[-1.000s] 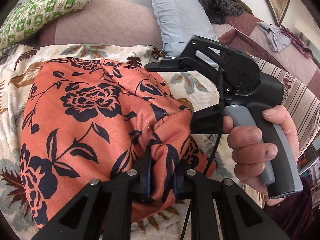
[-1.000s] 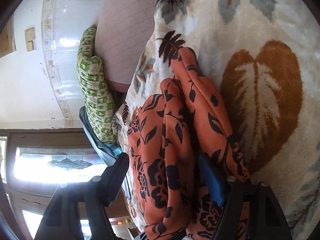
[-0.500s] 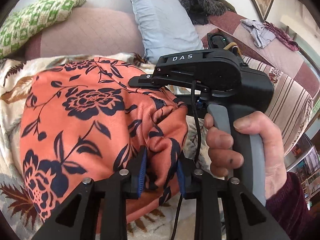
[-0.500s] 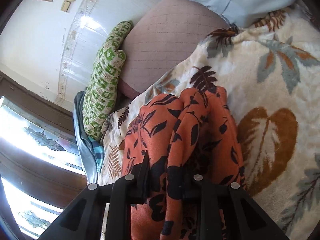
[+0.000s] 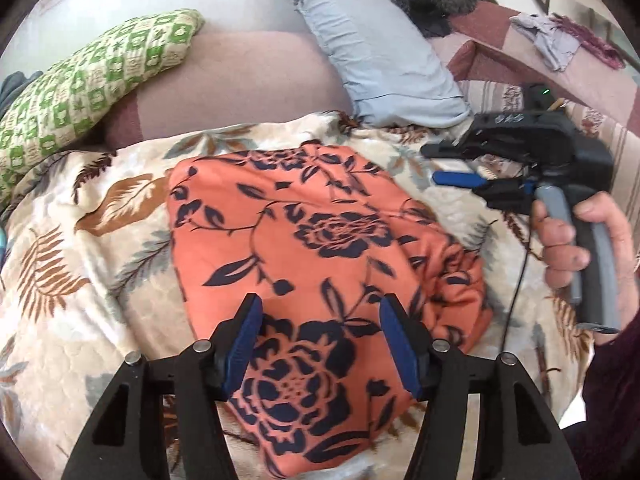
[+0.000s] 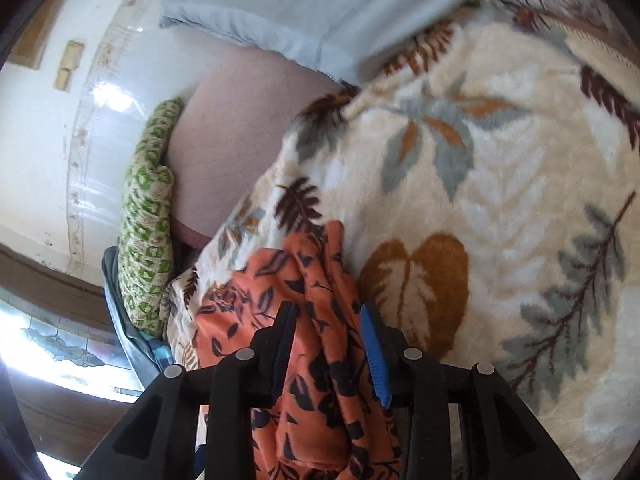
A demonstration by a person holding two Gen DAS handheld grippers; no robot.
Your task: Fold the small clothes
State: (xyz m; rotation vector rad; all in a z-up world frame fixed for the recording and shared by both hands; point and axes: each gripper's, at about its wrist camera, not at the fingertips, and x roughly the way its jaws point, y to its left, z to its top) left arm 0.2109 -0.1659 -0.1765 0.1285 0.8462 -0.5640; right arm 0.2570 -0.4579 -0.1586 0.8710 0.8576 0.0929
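1. The garment (image 5: 304, 264), orange with dark flowers, lies folded on the leaf-print blanket (image 5: 80, 280) that covers the bed.
2. Its far and left edges lie flat and fairly straight. The right edge is bunched into loose folds.
3. Left gripper (image 5: 320, 340): the jaws have just been opening and stand wide apart above the near part of the garment. The blue pads (image 5: 242, 344) press on nothing. The cloth lies flat beneath them, released.
4. Right gripper (image 6: 330, 344): the jaws have just been opening a little and stand partly apart. A ridge of the garment (image 6: 316, 320) runs up between the fingers. The blue pad (image 6: 374, 352) stands clear of the cloth; whether the dark finger opposite touches it cannot be told.
5. In the left wrist view the right gripper (image 5: 452, 164) appears beyond the garment's right edge, off the cloth, with nothing between its fingers there. A hand (image 5: 576, 240) grips its handle, and a dark sleeve shows at the wrist.
6. Behind the blanket are a green-checked pillow (image 5: 88, 80), a mauve cushion (image 5: 240, 80) and a pale blue pillow (image 5: 372, 48).
7. More clothes (image 5: 548, 40) lie on the far bedding at upper right, well apart from the garment.
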